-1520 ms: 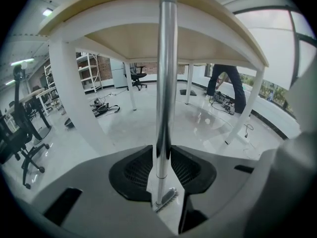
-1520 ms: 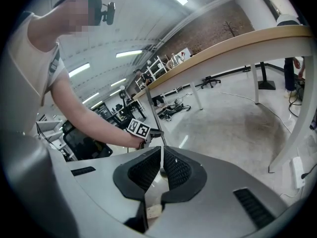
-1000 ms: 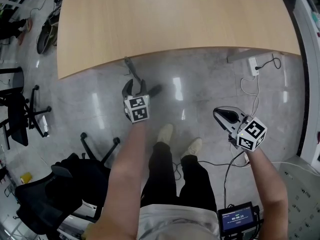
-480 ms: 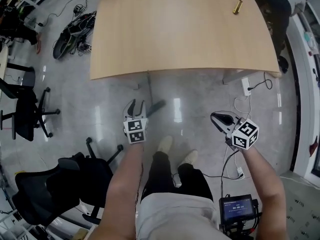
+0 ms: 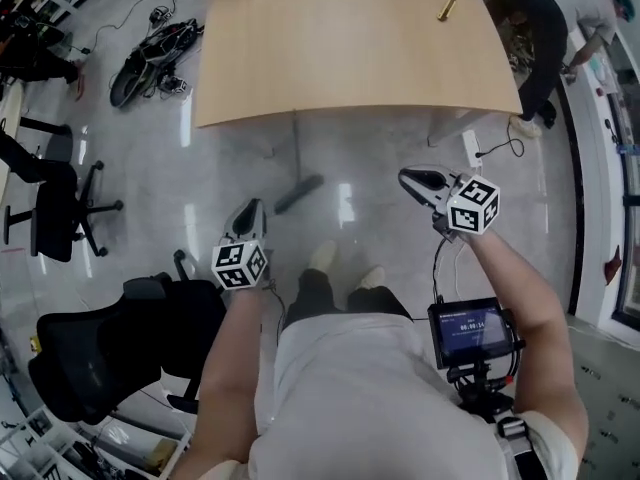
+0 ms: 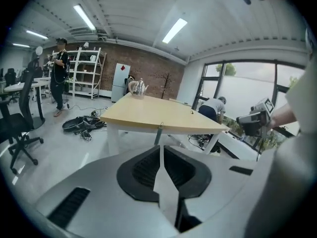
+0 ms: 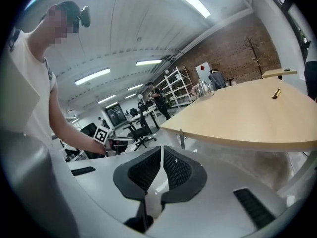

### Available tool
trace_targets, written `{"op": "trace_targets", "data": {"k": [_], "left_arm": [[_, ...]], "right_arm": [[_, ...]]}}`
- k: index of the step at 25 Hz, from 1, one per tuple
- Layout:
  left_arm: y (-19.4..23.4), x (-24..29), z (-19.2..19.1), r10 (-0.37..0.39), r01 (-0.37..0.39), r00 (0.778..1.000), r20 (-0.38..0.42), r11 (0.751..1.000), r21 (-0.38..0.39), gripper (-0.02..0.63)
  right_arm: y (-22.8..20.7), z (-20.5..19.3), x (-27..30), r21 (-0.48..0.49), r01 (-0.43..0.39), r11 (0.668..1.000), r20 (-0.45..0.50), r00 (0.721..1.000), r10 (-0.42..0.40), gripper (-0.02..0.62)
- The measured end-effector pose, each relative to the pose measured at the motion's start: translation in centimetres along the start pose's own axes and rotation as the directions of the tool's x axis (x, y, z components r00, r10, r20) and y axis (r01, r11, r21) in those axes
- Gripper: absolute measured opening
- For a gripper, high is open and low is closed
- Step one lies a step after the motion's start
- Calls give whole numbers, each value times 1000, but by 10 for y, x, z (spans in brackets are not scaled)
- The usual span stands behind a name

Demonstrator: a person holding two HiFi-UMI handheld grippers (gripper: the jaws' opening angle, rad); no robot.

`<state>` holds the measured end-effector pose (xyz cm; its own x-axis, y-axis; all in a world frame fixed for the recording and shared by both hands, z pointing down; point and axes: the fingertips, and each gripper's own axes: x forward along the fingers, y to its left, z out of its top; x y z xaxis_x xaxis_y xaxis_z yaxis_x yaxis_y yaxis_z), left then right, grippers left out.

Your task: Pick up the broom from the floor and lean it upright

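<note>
Broom [image 5: 298, 194]: thin grey pole, dark head; smooth wooden table [image 5: 350, 48].

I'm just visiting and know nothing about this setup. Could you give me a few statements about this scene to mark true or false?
1. The broom leans against the edge of the table. True.
2. The left gripper holds the broom. False: its jaws have just closed on nothing, clear of the broom.
3. The jaws of the right gripper stand wide open. False: they are together and empty.
4. A small brass-coloured object lies on the table. True.
</note>
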<state>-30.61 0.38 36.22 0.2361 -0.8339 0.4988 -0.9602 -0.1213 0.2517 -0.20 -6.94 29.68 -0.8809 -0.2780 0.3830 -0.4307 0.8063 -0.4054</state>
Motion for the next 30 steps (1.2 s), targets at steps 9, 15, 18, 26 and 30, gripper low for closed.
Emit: {"op": "trace_targets", "data": {"k": [9,15,18,26,30], "left_arm": [[-47,-70,8,-110,109,994,16,993,51,28],[-74,-101,10,-119,115,993,26,986,119,28],[-81,-107,19,-115,109,991,65,989,99,28],[-109,-115,22,-150,140,987,64,981,133,28],[-128,-99,13,-181,174,983,34,973,151,28]], "right_arm": [[71,32,40,-149,-125,981,32,991,131,28],[119,24,56,-151,-211,966,29,976,218,28],[126,19,49,-138,-210,968,38,976,217,28],[140,7,33,-104,-203,974,74,975,211,27],[127,7,18,-70,-171,983,96,979,177,27]]}}
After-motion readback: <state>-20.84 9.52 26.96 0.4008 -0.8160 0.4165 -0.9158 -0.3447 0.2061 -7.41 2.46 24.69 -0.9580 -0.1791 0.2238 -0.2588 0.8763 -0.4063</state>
